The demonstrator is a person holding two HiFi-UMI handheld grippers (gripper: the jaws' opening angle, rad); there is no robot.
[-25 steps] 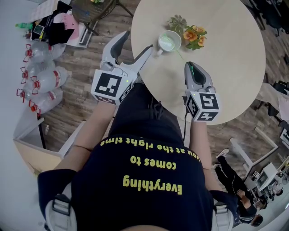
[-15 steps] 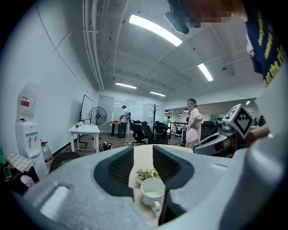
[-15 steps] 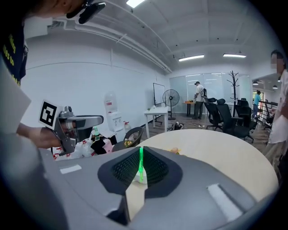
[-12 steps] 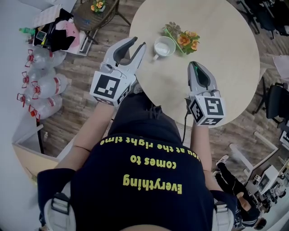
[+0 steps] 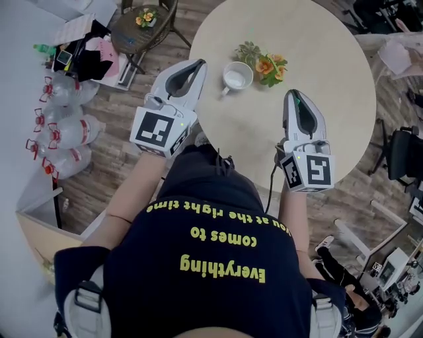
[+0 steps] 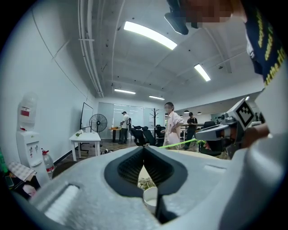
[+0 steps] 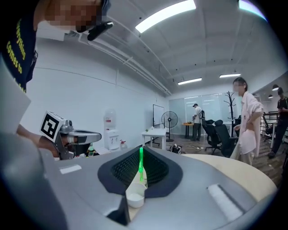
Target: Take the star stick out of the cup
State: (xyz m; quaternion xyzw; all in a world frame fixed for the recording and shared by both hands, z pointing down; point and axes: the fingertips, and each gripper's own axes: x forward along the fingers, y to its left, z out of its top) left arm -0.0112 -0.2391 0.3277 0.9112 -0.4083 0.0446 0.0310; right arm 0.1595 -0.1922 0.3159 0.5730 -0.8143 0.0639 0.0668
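A white cup (image 5: 236, 76) stands on the round beige table (image 5: 317, 53) with no stick in it. The thin green star stick (image 7: 141, 164) is out of the cup, clamped upright between the jaws of my right gripper (image 5: 293, 94), which is pulled back to the cup's right. In the left gripper view the stick (image 6: 180, 143) juts sideways from that gripper. My left gripper (image 5: 197, 65) hovers at the table's left edge, just left of the cup, its jaws shut on nothing. Beyond both jaw tips the cup (image 6: 150, 197) (image 7: 135, 196) shows low.
A bunch of orange flowers with green leaves (image 5: 268, 64) lies just behind the cup. Water bottles (image 5: 59, 112) and a cardboard box (image 5: 39, 224) stand on the floor at left. A small side table (image 5: 142, 20) is at the back; a chair (image 5: 403, 155) at right.
The left gripper's jaws went from wide open to shut and drew away from the cup. The right gripper pulled back, lifting the green stick clear of the cup.
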